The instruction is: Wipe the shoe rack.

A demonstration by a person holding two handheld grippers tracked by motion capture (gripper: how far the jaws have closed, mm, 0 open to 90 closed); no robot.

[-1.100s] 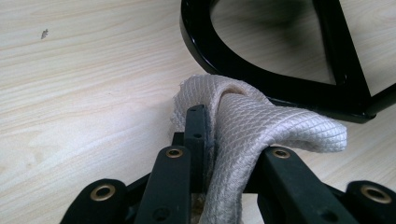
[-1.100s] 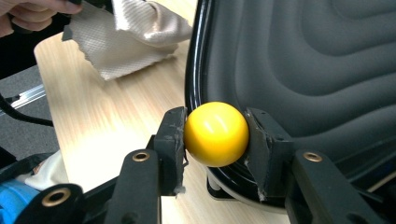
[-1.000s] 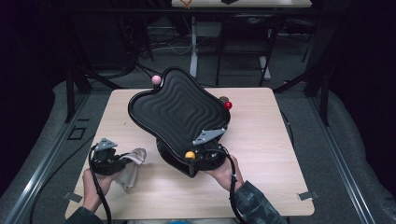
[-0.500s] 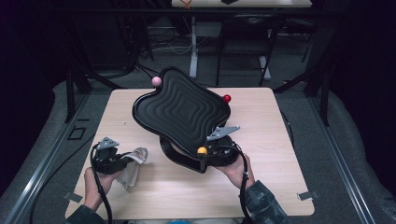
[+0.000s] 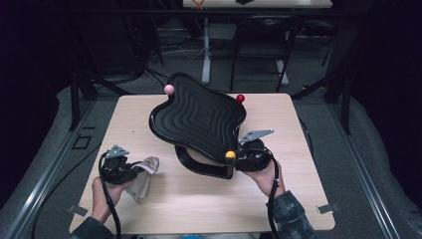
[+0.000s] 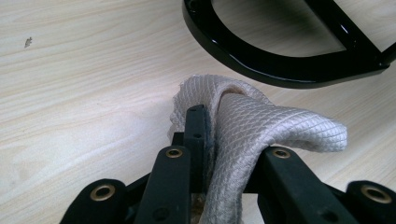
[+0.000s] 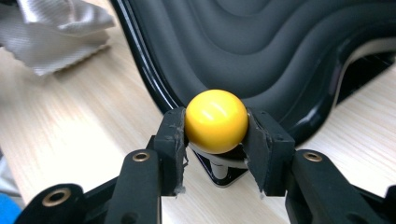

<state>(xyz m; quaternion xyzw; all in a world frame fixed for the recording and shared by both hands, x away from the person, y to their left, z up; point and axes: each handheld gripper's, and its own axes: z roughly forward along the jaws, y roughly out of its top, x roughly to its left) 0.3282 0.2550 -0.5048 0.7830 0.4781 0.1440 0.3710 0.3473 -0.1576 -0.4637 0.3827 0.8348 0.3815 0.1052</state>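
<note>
A person sits at a light wooden tabletop (image 5: 199, 209), holding a two-fingered gripper in each hand. The right gripper (image 7: 215, 140) has its fingers (image 7: 170, 140) clenched on a glossy yellow ball knob (image 7: 216, 121), one pad pressed against each side of the ball. A short pale stem runs down from the knob between the fingers. Just beyond the knob rises a black wavy tray (image 7: 261, 51), its surface moulded in nested ripples; the knob sits at the tray's near edge. From above, this tray (image 5: 199, 117) is tilted over a black curved base (image 5: 199, 164), with a pink ball knob (image 5: 169, 89) at its far left corner and a red ball knob (image 5: 240, 98) at its far right corner. The left gripper (image 6: 219, 135) rests near the tabletop, well apart from the tray, its fingers (image 6: 196, 128) clamped on a white woven cloth (image 6: 261, 126). The cloth bunches up between the fingers and folds over to one side. Just past the cloth lies the rounded black bar of the base (image 6: 280, 65).
</note>
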